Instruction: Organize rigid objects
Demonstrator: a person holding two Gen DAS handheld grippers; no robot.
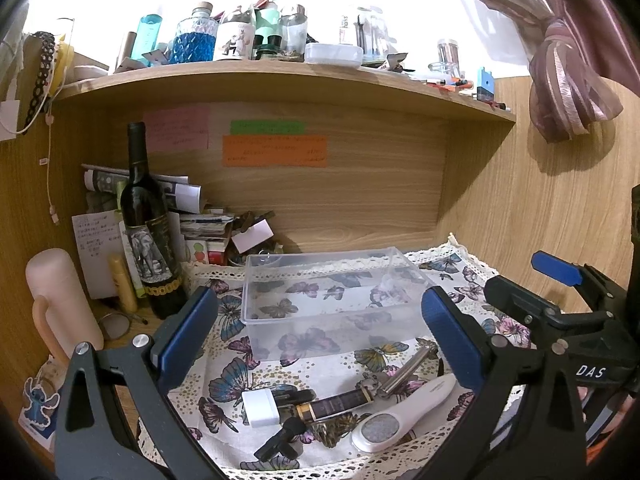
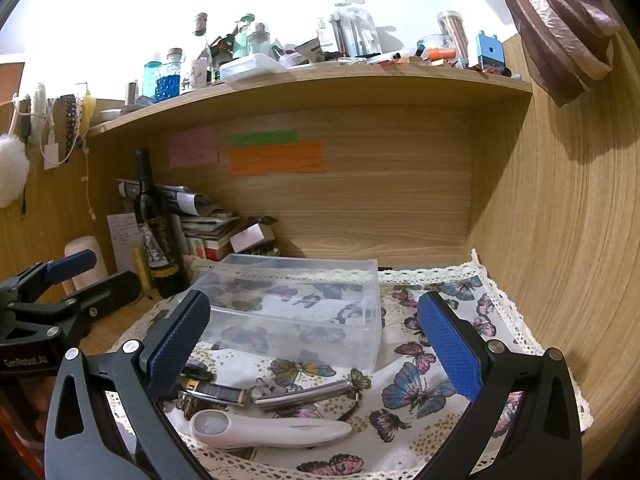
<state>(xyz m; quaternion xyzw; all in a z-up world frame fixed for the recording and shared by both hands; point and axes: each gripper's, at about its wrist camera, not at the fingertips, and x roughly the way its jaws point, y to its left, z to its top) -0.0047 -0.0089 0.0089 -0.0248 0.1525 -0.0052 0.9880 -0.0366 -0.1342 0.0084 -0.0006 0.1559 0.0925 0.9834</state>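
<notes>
A clear plastic box (image 1: 332, 292) (image 2: 296, 300) stands empty on a butterfly cloth (image 1: 320, 360). In front of it lie small items: a white cube adapter (image 1: 260, 402), a black clip (image 1: 280, 440), a dark gold-banded tube (image 1: 340, 404) (image 2: 216, 394), a silver metal tool (image 1: 408, 368) (image 2: 308, 394), and a white oval-headed device (image 1: 404, 412) (image 2: 268, 428). My left gripper (image 1: 320, 344) is open above the items, empty. My right gripper (image 2: 316, 352) is open above them too, empty. Each gripper shows at the side of the other's view.
A dark wine bottle (image 1: 148, 232) stands left of the box, with stacked papers (image 1: 200, 220) and a pink cylinder (image 1: 60, 300). A shelf (image 1: 280, 76) overhead holds several bottles. Wooden walls close the back and right. A curtain (image 1: 568, 60) hangs upper right.
</notes>
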